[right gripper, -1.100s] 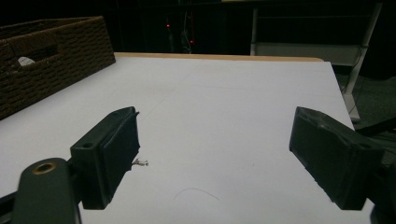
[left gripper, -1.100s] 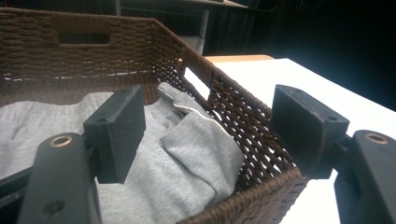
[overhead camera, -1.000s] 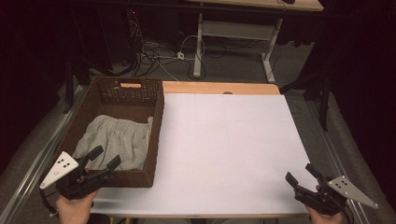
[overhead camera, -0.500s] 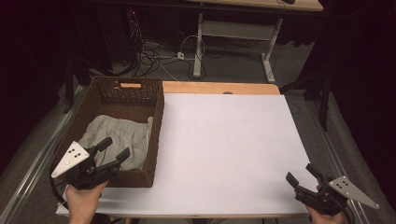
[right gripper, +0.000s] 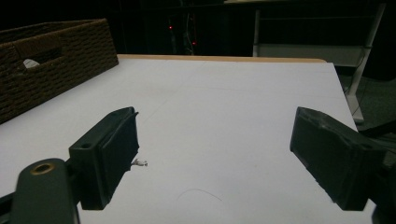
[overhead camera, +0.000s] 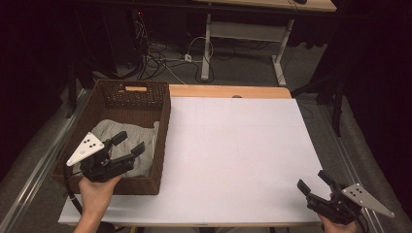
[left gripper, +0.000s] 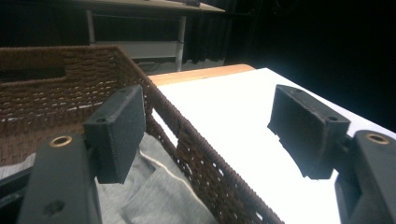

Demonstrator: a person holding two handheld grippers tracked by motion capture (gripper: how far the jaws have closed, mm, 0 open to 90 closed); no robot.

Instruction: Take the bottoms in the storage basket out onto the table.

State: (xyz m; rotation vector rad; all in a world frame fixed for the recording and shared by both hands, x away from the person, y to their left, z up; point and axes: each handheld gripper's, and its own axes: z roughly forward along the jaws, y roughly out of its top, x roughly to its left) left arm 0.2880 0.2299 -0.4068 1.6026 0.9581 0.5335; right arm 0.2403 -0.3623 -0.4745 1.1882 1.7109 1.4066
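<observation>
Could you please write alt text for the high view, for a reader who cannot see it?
The left gripper, jaws open and empty, hovers over grey cloth in a brown wicker basket at the left of a white table. The right gripper, also open, sits at the table's near right corner.

Whole white table (overhead camera: 238,155) was wide open, a gripper could sweep anywhere across it. Only real obstacle was the wicker basket (overhead camera: 163,126) on the left edge, tall walls all round, so the way in to the grey cloth (overhead camera: 131,133) was from above, over the rim
</observation>
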